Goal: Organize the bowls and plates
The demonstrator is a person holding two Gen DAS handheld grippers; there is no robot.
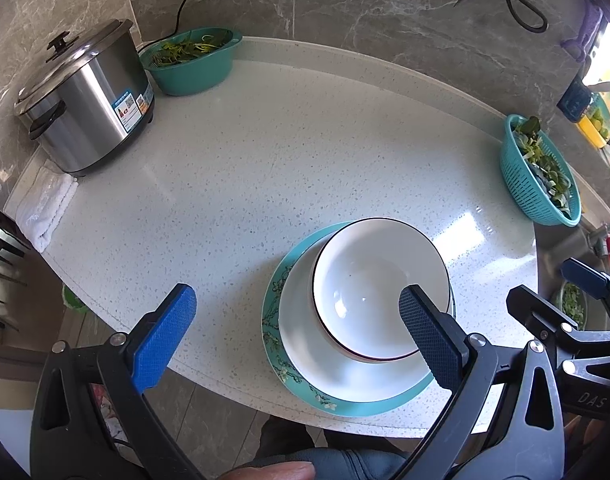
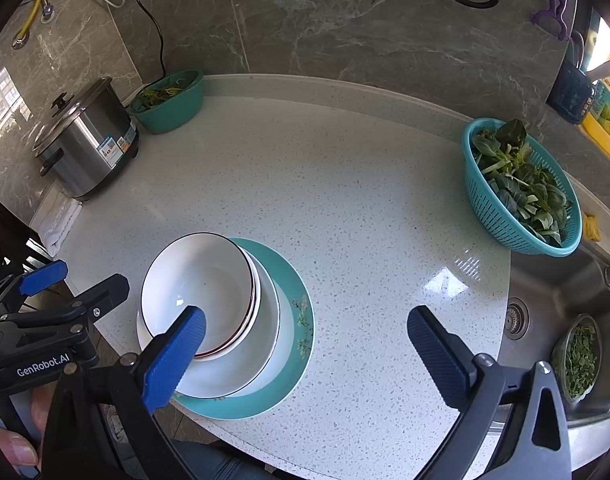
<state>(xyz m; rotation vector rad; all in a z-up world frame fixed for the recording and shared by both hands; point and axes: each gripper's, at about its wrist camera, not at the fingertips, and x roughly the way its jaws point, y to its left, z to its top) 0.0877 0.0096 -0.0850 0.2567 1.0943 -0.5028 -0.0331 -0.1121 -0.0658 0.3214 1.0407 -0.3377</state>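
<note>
Left wrist: white bowls (image 1: 379, 292) on teal plate (image 1: 345, 402)

A white bowl with a dark rim (image 1: 369, 276) sat upright on top of the stack, nested in a second bowl (image 2: 253, 300). Beneath them lay a white plate (image 1: 305, 344), and under it a teal floral plate (image 2: 301, 320), near the counter's (image 1: 265, 152) front edge.

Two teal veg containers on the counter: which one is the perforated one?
The teal slotted colander of dark leafy greens, right side near the steel sink. The teal bowl by the steel rice cooker has solid walls.
</note>
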